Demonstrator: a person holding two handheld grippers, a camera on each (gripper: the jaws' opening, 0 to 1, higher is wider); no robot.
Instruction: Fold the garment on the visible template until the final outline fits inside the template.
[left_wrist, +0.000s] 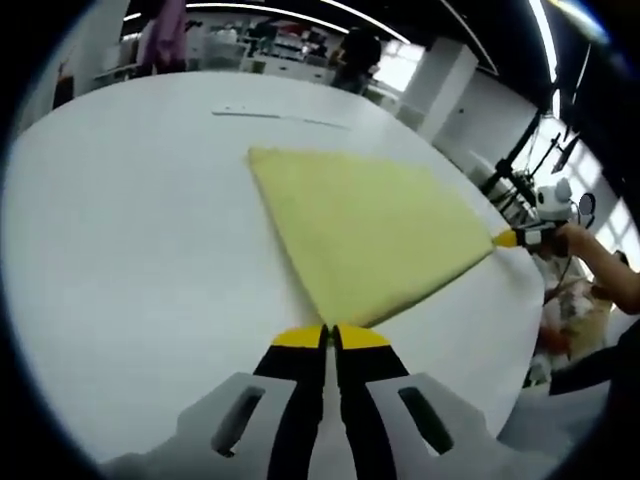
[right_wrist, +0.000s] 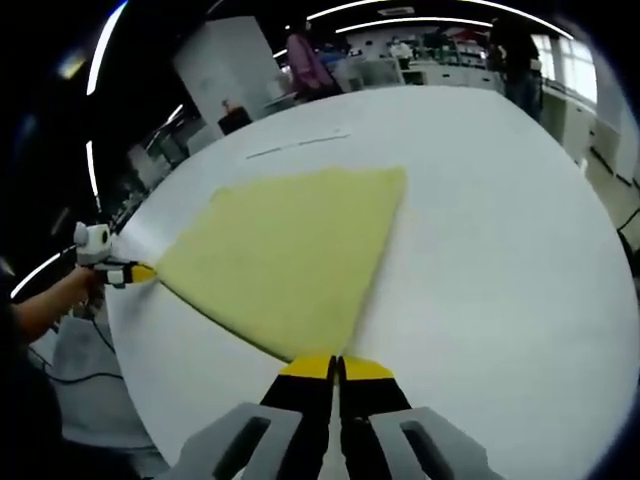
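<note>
Left gripper and right gripper each clenched on yellow garment corner, white table.

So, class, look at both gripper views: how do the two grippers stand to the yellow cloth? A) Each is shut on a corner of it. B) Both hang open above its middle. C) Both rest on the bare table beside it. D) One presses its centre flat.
A: the left gripper and the right gripper each pinch a corner of the yellow cloth, jaws closed.

White table in foreground. Beyond its far edge: white pillar, shelving, people standing. Ceiling light strips overhead, bright window beside shelving.
</note>
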